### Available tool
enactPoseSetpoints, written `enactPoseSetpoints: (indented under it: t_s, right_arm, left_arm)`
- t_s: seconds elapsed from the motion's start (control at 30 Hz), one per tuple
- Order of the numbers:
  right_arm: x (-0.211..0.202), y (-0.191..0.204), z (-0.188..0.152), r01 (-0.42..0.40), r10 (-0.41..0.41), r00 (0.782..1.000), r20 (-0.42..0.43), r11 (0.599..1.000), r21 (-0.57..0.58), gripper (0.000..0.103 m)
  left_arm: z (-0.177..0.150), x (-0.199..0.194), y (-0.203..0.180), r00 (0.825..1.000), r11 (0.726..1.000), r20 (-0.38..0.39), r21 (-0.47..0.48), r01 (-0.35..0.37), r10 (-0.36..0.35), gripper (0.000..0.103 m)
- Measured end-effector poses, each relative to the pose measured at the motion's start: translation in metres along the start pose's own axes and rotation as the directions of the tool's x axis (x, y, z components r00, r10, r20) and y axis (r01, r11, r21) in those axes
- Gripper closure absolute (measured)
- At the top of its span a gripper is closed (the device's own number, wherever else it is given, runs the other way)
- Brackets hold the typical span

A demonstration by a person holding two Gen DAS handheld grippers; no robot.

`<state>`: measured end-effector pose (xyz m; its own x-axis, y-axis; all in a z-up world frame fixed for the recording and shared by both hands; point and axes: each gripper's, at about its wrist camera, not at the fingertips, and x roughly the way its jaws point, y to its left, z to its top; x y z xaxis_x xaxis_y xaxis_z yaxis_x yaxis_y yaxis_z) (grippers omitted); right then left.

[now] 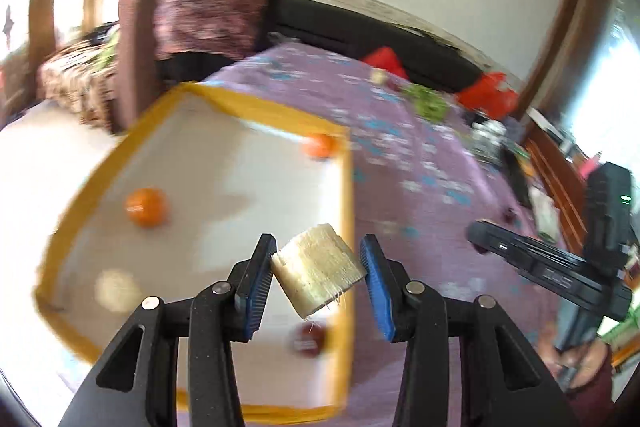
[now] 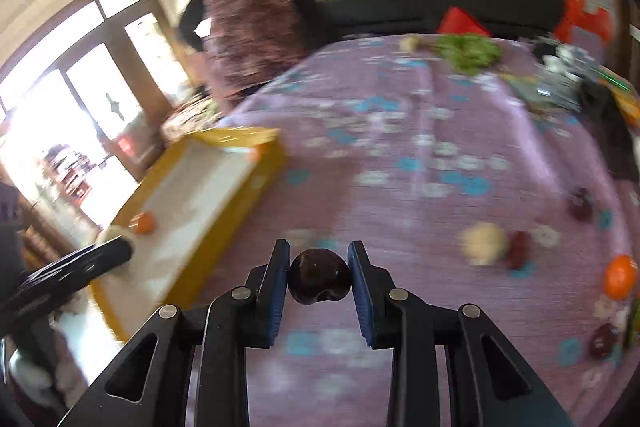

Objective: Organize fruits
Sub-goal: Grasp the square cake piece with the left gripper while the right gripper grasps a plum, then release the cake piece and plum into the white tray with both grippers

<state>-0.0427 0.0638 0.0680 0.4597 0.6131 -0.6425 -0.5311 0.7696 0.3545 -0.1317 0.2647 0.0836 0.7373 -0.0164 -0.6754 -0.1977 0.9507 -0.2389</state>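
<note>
My left gripper (image 1: 318,273) is shut on a pale fibrous sugarcane chunk (image 1: 318,269) and holds it above the right part of the yellow-rimmed white tray (image 1: 346,211). In the tray lie two oranges (image 1: 146,207) (image 1: 319,145), a pale round piece (image 1: 116,289) and a dark red fruit (image 1: 308,339). My right gripper (image 2: 319,281) is shut on a dark brown chestnut-like fruit (image 2: 319,281) above the purple tablecloth (image 2: 400,155), right of the tray (image 2: 224,207). On the cloth at right lie a pale piece (image 2: 482,243), dark red fruits (image 2: 520,249) (image 2: 580,203) (image 2: 604,341) and an orange (image 2: 620,277).
A person in a patterned top (image 2: 252,31) stands at the table's far side. Green leaves (image 2: 468,53), red bags (image 2: 460,21) and clutter (image 2: 560,79) lie at the far edge. The right gripper's body (image 1: 552,259) shows to the right in the left wrist view.
</note>
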Motion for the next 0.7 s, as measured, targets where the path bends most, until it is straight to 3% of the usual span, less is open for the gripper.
enactPoseSetpoints:
  t_s: [0.13, 0.23, 0.4, 0.53, 0.7]
  right_arm:
    - [0.026, 0.049, -0.002, -0.057, 0.054, 0.997, -0.049, 0.996, -0.072, 0.069]
    - [0.046, 0.082, -0.003, -0.094, 0.084, 0.993, -0.085, 0.988, -0.120, 0.069]
    - [0.084, 0.125, -0.004, -0.127, 0.096, 0.982, -0.164, 0.974, -0.190, 0.069]
    - [0.107, 0.136, -0.010, -0.128, 0.080, 0.972, -0.222, 0.969, -0.213, 0.069]
    - [0.117, 0.144, -0.018, -0.123, 0.059, 0.967, -0.249, 0.961, -0.250, 0.069]
  left_arm:
    - [-0.007, 0.002, 0.045, 0.996, 0.994, -0.022, -0.057, -0.090, 0.089, 0.060]
    - [-0.012, 0.009, 0.066, 0.993, 0.990, -0.058, -0.084, -0.111, 0.106, 0.060]
    - [-0.017, 0.010, 0.073, 0.993, 0.992, -0.065, -0.071, -0.102, 0.097, 0.060]
    - [-0.018, 0.004, 0.078, 0.997, 0.992, -0.060, -0.110, -0.061, 0.055, 0.060]
    - [-0.013, -0.015, 0.089, 1.000, 0.988, -0.011, -0.156, -0.005, 0.004, 0.043]
